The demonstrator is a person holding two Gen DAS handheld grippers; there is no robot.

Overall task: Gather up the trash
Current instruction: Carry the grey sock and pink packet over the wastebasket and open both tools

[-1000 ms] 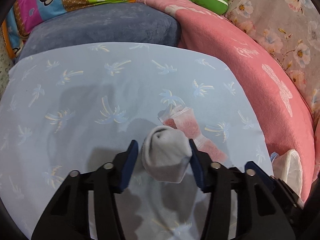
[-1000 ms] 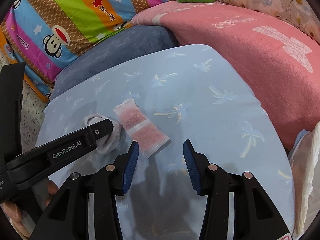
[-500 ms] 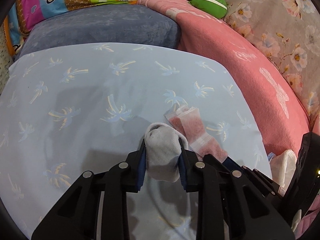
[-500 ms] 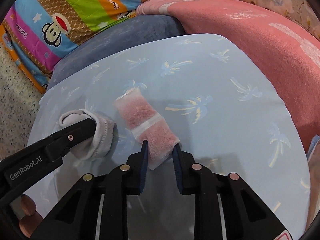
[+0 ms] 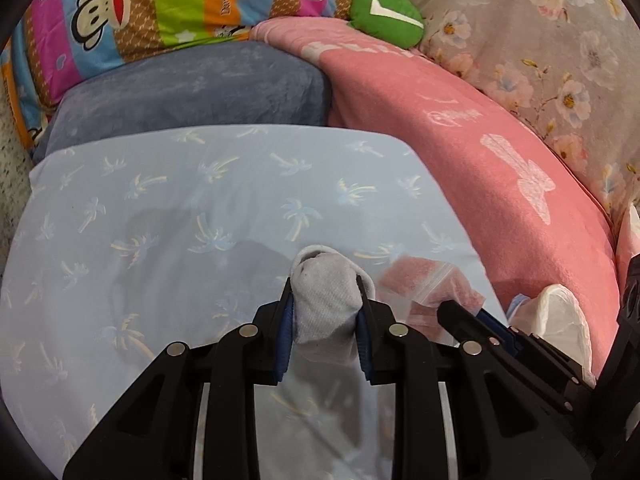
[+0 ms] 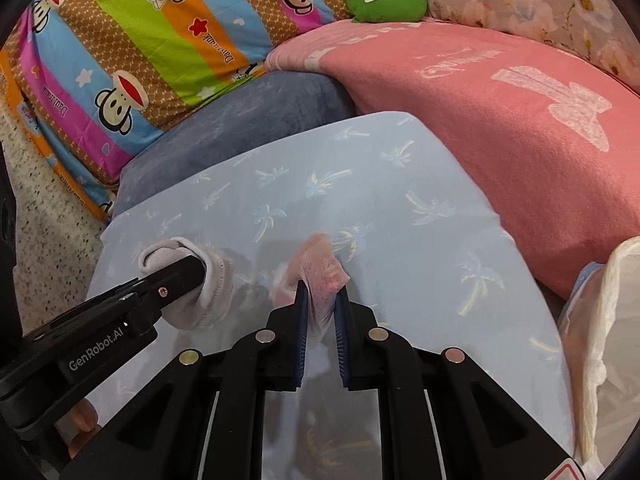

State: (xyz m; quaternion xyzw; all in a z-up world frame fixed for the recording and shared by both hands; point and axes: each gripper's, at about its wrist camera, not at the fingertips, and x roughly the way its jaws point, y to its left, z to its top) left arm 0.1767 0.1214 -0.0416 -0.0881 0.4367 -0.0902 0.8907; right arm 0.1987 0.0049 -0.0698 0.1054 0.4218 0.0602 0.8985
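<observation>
Left hand-held gripper (image 5: 325, 312): pads pinching a rolled grey sock (image 5: 325, 304), sock bulging out past the fingertips. Right wrist view shows the same sock (image 6: 208, 280) on the left of the scene, just above the light blue palm-print sheet (image 6: 400, 200).

Right hand-held gripper (image 6: 321, 308): pads pressed on a clear plastic bag with pink contents (image 6: 320, 272), bag crumpled and sticking up between the fingers. In the left view the bag (image 5: 424, 284) sits just right of the sock.

Both items near the sheet's near edge. White plastic bag (image 6: 608, 340) at near right, next to the pink blanket (image 6: 520, 128). Grey-blue cushion (image 5: 192, 96) at far side, striped monkey-print quilt (image 6: 152, 40) behind it, green plush (image 5: 386, 16) far right.
</observation>
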